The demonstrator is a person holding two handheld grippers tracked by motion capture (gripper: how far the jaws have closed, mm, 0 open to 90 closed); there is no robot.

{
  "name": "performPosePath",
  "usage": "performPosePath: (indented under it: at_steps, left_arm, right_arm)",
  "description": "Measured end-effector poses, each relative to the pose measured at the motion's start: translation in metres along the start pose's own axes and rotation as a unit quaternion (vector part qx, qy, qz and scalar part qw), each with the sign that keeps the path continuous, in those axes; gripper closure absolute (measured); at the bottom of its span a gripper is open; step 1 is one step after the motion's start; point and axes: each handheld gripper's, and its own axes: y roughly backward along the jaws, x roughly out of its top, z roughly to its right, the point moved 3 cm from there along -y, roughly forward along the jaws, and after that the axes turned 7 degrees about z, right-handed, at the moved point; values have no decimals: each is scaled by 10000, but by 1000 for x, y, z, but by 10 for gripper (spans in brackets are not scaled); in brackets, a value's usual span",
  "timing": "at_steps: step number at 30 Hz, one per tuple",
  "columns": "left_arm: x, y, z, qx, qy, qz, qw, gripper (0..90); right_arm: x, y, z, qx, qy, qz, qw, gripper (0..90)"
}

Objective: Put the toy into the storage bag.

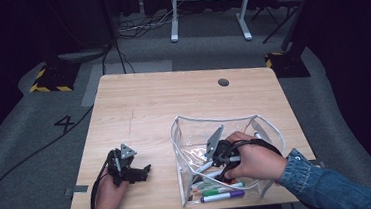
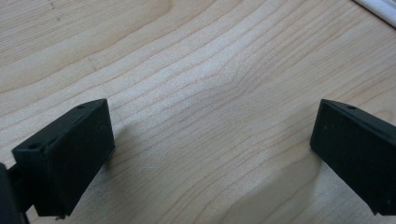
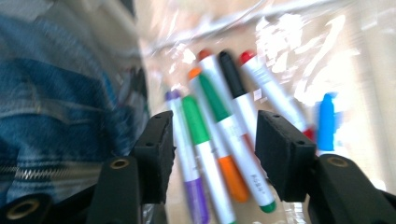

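Note:
A clear plastic pouch with white trim stands open at the front right of the wooden table. Several markers lie at its bottom, among them a purple one, a green-capped one, a black-capped one and a blue one. My right gripper reaches down inside the pouch, open, its jaws just above the markers and not pressing on any. At the front left my left gripper rests low over bare wood, open with nothing between its jaws.
A round dark grommet sits near the table's far edge. Beyond the table stand a white desk frame and loose cables on grey carpet. A denim sleeve comes in at the bottom right.

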Motion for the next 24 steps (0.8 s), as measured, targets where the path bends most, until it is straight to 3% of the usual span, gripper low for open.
performPosePath:
  at_steps: [4,8,9,13,17,24]
  left_arm:
    - [0,0,0,-1,1,-1,10000,0]
    - [0,0,0,0,1,0,10000,0]
    - [0,0,0,-5,6,-2,10000,0]
    - [0,0,0,-5,5,-3,10000,0]
    - [0,0,0,-6,-1,-15,10000,0]
    - [0,0,0,-4,6,-3,10000,0]
  right_arm:
    - [5,22,4,-301,-145,469,9983,452]
    - [5,41,7,-519,-343,693,9957,436]
    - [3,53,10,-685,-469,885,9926,427]
    - [-4,77,17,-1003,-651,1148,9862,437]
    - [-14,100,25,-1302,-868,1333,9787,439]
    - [-39,132,37,-1757,-1284,1628,9624,447]
